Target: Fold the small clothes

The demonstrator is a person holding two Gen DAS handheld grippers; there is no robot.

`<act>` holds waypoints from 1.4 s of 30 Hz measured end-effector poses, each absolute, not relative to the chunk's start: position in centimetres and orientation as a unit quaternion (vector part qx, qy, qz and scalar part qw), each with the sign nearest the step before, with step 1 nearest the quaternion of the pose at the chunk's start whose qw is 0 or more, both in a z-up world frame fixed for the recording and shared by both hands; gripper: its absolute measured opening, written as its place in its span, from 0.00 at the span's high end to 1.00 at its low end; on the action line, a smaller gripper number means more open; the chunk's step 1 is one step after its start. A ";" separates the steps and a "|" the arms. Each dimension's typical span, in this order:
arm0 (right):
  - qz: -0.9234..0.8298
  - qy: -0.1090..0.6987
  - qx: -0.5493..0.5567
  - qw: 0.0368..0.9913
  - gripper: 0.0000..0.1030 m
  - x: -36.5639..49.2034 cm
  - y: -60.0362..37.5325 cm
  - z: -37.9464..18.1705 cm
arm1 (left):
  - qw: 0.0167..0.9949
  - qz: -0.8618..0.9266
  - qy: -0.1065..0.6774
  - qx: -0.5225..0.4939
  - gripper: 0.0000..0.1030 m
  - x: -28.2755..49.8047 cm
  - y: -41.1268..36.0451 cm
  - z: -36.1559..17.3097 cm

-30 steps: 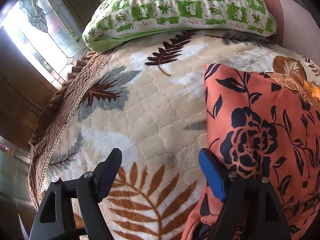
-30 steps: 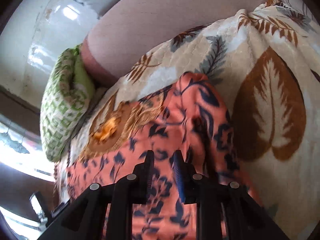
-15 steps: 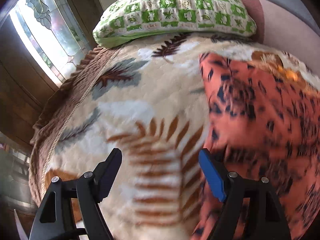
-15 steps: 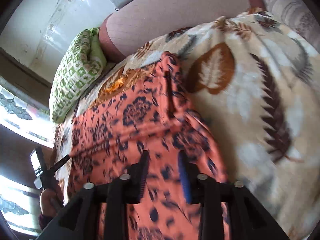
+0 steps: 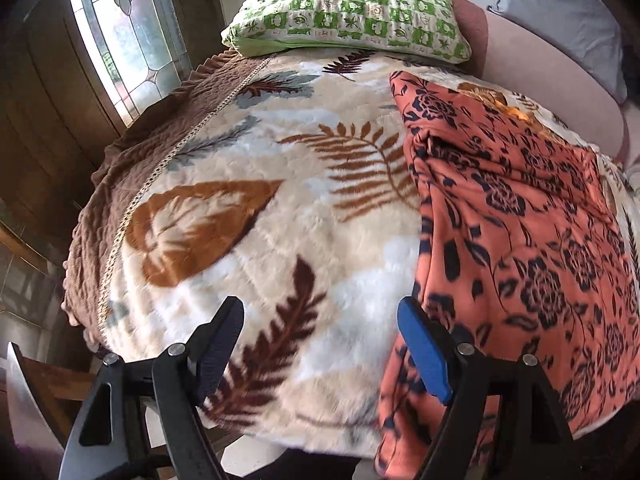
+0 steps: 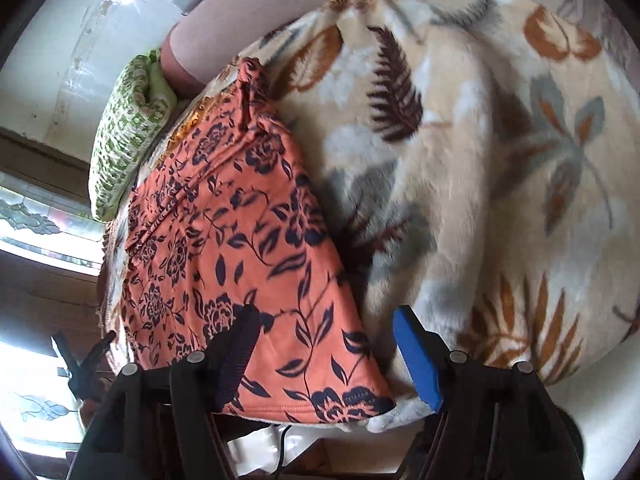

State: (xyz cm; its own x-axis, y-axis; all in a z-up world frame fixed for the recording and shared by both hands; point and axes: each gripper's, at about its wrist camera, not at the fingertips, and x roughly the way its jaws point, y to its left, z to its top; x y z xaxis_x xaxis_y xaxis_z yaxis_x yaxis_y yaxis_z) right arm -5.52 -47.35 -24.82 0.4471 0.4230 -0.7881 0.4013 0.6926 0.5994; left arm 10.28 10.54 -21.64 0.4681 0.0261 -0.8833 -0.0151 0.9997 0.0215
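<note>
Between the left gripper's [image 5: 320, 344] fingers only blanket [image 5: 280, 240] shows: jaws wide apart, gripping nothing, blue pad [image 5: 420, 352] just at the garment's [image 5: 520, 240] left edge, contact unclear. Right gripper [image 6: 324, 344] jaws are opening, nothing pinched; the garment's near corner lies under the gap, dark finger [image 6: 240, 344] over the cloth, blue pad [image 6: 416, 356] over blanket beside its right edge. Garment is orange with a dark flower print, spread fairly flat on the leaf-print blanket, with its near hem at the bed's near edge. One long fold ridge runs along it, and a knotted bit sticks up at the far end in the right wrist view. Yellow-brown trim shows at its far end. Beyond lies a green checked pillow [image 5: 348, 8], against a pinkish headboard [image 5: 552, 80]. Brown quilted cover [image 5: 120, 168] edges the blanket on the left, with a stained-glass window [image 5: 120, 40] behind. Some motion blur in both views.
</note>
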 end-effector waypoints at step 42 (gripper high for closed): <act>0.010 0.564 0.314 0.764 0.88 -6.0 -43.0 -27.2 | 0.799 -0.077 0.592 -0.076 0.91 5.0 8.0 -26.5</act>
State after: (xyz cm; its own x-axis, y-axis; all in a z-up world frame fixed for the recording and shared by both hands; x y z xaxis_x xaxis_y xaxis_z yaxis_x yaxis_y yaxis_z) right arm -5.97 -42.98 -27.16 0.3638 0.3692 -0.8552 0.3396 0.8023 0.4909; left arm 5.05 7.97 -26.49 0.2877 -0.2131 -0.9337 0.0327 0.9765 -0.2129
